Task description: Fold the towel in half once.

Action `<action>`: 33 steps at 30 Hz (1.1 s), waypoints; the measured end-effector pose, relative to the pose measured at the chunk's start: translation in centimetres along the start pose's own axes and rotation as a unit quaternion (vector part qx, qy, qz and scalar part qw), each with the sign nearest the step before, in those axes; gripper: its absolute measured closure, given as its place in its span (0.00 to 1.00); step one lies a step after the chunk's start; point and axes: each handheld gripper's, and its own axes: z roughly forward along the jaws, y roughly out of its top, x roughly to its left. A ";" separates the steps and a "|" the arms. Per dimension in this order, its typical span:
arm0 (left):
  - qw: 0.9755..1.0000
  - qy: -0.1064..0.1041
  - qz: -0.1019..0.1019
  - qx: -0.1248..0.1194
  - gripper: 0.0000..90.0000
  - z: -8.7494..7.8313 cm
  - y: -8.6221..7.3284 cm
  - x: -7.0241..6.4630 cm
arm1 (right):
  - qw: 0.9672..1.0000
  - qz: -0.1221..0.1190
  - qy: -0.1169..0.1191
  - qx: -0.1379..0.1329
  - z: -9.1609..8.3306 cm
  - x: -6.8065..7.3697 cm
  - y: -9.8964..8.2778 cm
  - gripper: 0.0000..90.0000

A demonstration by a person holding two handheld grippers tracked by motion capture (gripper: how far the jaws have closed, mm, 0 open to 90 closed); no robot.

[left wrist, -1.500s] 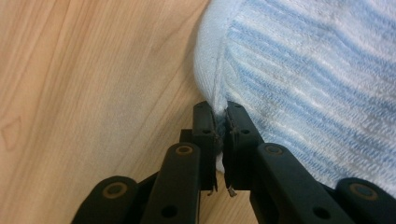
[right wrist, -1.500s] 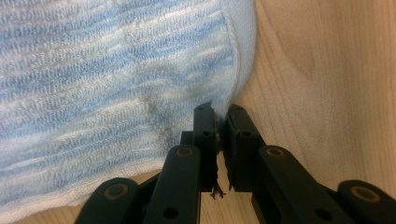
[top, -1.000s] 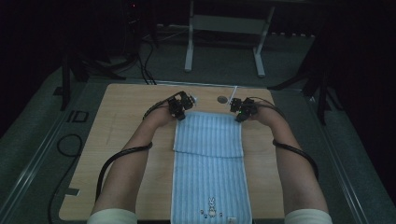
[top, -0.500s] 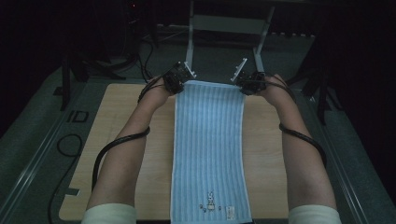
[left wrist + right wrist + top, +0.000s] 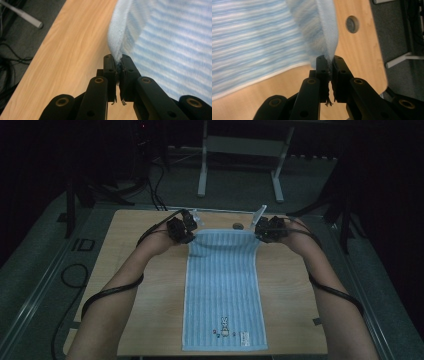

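Two grippers each pinch a far corner of a blue striped towel (image 5: 223, 285): the left gripper (image 5: 186, 236) has its jaws pressed together on the towel's far left corner, the right gripper (image 5: 261, 234) likewise on the far right one. Each gripper view gives what the high view is too distant to show — the cloth bunched into a fold and clamped right between the black jaws, at the left gripper (image 5: 118, 65) and at the right gripper (image 5: 329, 65) alike. From above, the towel runs lengthwise down the middle of the wooden table (image 5: 145, 290), its far edge raised between the grippers and sagging a little, its near end flat with a small rabbit motif (image 5: 225, 324) — a detail the gripper views lack. A round hole (image 5: 352, 24) in the tabletop lies beyond the towel's far edge.
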 end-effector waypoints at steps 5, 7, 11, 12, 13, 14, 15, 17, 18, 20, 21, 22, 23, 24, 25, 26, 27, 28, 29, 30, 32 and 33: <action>0.999 -0.025 0.019 -0.012 0.94 -1.0 -1.4 -2.8 | 1.000 -0.019 0.004 -0.019 -1.8 3.4 -1.3 0.94; 0.999 -0.028 0.033 -0.011 0.94 -1.4 -2.0 -4.1 | 1.000 -0.022 0.002 -0.020 -2.3 4.8 -2.0 0.94; 0.998 -0.046 0.051 -0.008 0.94 -2.2 -3.2 -6.2 | 0.999 -0.013 0.009 -0.039 -3.4 7.3 -3.2 0.93; 0.997 -0.044 0.055 -0.009 0.94 -2.4 -3.5 -6.7 | 0.999 -0.008 0.015 -0.044 -3.5 8.0 -3.5 0.93; 0.997 -0.047 0.061 -0.007 0.94 -2.6 -3.8 -7.2 | 0.999 -0.009 0.021 -0.048 -3.6 8.6 -3.8 0.93; 0.996 -0.056 0.066 -0.004 0.94 -2.8 -4.0 -7.6 | 0.998 -0.007 0.024 -0.049 -3.7 9.1 -4.1 0.93; 0.996 -0.053 0.070 -0.006 0.94 -3.0 -4.3 -8.0 | 0.998 -0.007 0.027 -0.047 -3.7 9.7 -4.3 0.93; 0.996 -0.058 0.071 0.001 0.94 -3.3 -4.6 -8.7 | 0.998 -0.007 0.037 -0.049 -3.7 10.8 -4.5 0.93; 0.996 -0.056 0.073 0.000 0.94 -3.5 -4.8 -9.2 | 0.998 -0.009 0.041 -0.046 -3.7 11.4 -4.7 0.93; 0.994 -0.065 0.082 0.004 0.94 -3.9 -5.2 -10.1 | 0.998 -0.021 0.046 -0.043 -3.9 12.6 -4.9 0.93; 0.994 -0.067 0.084 0.002 0.94 -4.1 -5.4 -10.6 | 0.998 -0.024 0.047 -0.043 -4.0 13.2 -5.2 0.93; 0.994 -0.077 0.077 0.003 0.94 -4.2 -5.7 -11.1 | 0.997 -0.021 0.053 -0.044 -4.2 13.7 -5.4 0.93; 0.994 -0.083 0.076 0.006 0.94 -4.2 -5.9 -11.5 | 0.997 -0.020 0.058 -0.046 -4.2 14.3 -5.6 0.93; 0.994 -0.082 0.077 0.007 0.94 -4.3 -6.1 -12.0 | 0.997 -0.024 0.062 -0.043 -4.3 14.9 -5.8 0.93; 0.993 -0.086 0.077 0.006 0.94 -4.4 -6.4 -12.5 | 0.997 -0.027 0.066 -0.040 -4.4 15.5 -6.0 0.93; 0.992 -0.093 0.084 0.005 0.94 -4.6 -6.6 -12.9 | 0.996 -0.031 0.070 -0.041 -4.5 16.0 -6.3 0.93; 0.992 -0.094 0.085 0.001 0.94 -4.8 -6.9 -13.3 | 0.996 -0.030 0.076 -0.042 -4.8 16.4 -6.5 0.93; 0.992 -0.097 0.085 -0.001 0.94 -4.8 -7.1 -13.7 | 0.996 -0.031 0.077 -0.044 -5.0 16.8 -6.7 0.93; 0.991 -0.103 0.085 0.001 0.94 -4.9 -7.3 -14.1 | 0.995 -0.029 0.081 -0.044 -5.1 17.3 -6.9 0.93; 0.991 -0.104 0.088 0.003 0.94 -4.9 -7.6 -14.5 | 0.995 -0.027 0.090 -0.044 -5.2 17.7 -7.0 0.93; 0.989 -0.111 0.093 0.007 0.93 -4.8 -8.1 -15.4 | 0.994 -0.034 0.100 -0.038 -5.2 18.8 -7.3 0.92; 0.989 -0.116 0.096 0.009 0.93 -4.7 -8.4 -15.8 | 0.993 -0.036 0.107 -0.036 -5.2 19.3 -7.4 0.92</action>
